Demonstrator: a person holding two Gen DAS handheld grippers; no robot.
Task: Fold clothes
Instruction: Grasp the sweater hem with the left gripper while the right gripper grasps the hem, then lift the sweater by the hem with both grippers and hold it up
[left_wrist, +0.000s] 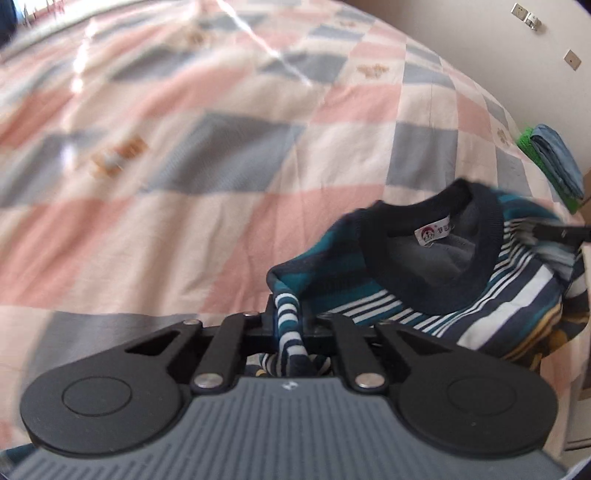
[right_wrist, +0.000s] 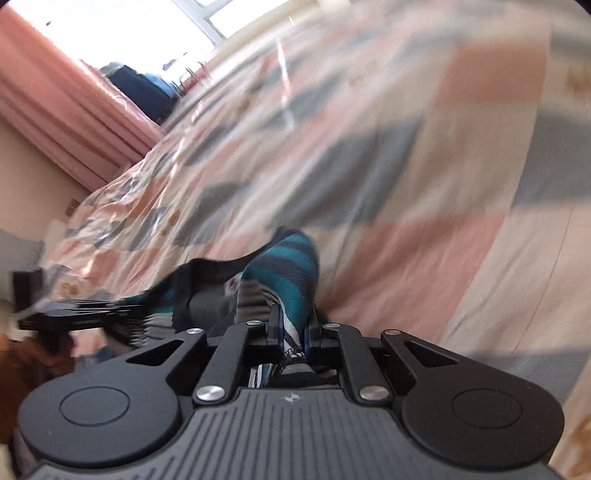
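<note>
One striped sweater (left_wrist: 461, 295) hangs above the bed (left_wrist: 184, 184), stretched between two grippers. The left gripper (left_wrist: 290, 325) has its fingers clamped on a bunched fold at one shoulder; the right gripper (right_wrist: 291, 328) pinches the other shoulder the same way. My guess is the thick knit could slip from either narrow pinch if swung hard, dropping one side and skewing the lay-down. At the bed's far edge sits one stack of folded cloths (left_wrist: 554, 162).
</note>
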